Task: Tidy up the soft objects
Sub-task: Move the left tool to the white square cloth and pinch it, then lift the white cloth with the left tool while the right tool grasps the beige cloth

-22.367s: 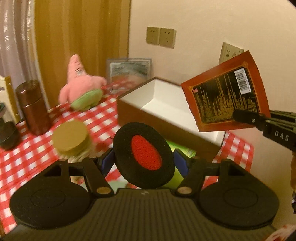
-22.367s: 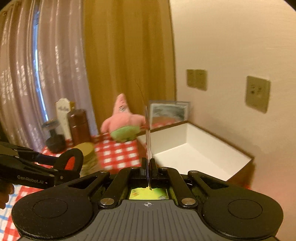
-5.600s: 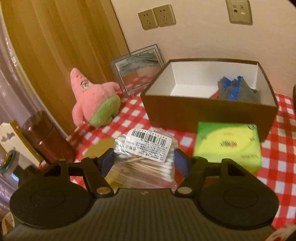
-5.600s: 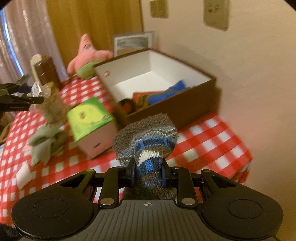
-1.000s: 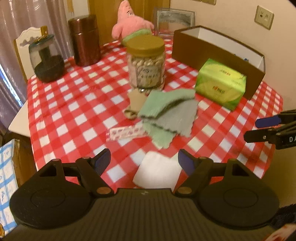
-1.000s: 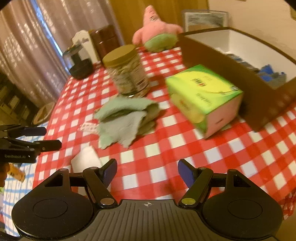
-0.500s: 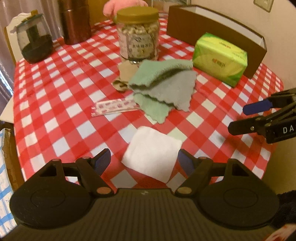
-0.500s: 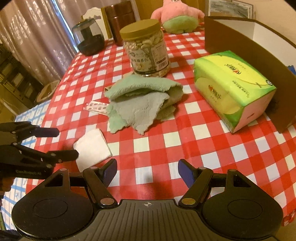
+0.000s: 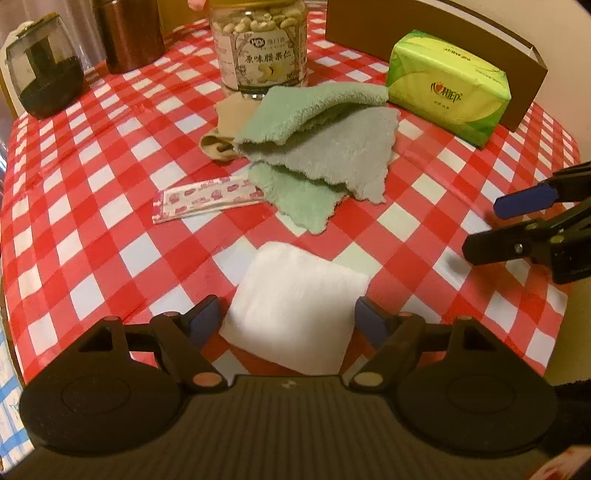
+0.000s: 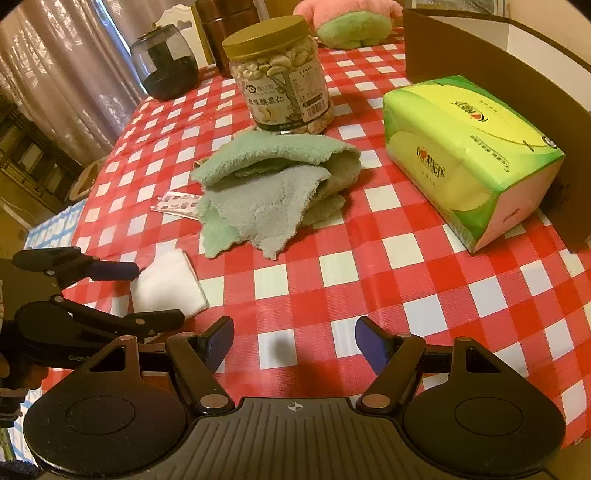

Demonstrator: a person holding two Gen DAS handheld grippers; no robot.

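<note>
We take the folded green-and-grey towel [image 9: 321, 147] in the middle of the red-and-white checked tablecloth [image 9: 92, 236] as our landmark. In front of it, toward us, lies a white folded pad [image 9: 295, 306], and our left gripper [image 9: 288, 325] sits low over that pad with its blue-tipped fingers [image 9: 203, 319] spread wide on either side of it, not pinching it. To the right of the towel, our right gripper [image 10: 293, 343] hovers above bare cloth, its own fingers likewise held apart with nothing between them; in the left wrist view it shows at the right edge. Just left of the towel's near corner lies a thin pink-patterned packet [image 9: 207, 197], partly tucked under the towel's edge. Behind the towel and touching its far fold stands a clear jar of nuts [image 10: 280, 77] with a gold lid. A beige sock [image 9: 225, 136] pokes out from under the towel's back left side. To the right of the towel, apart from it, rests a green tissue pack [image 10: 469, 155], set against the wall of a brown box [image 10: 517, 62]. Further behind the towel we see a pink plush toy [image 10: 351, 22] and a dark glass canister [image 10: 168, 62].
</note>
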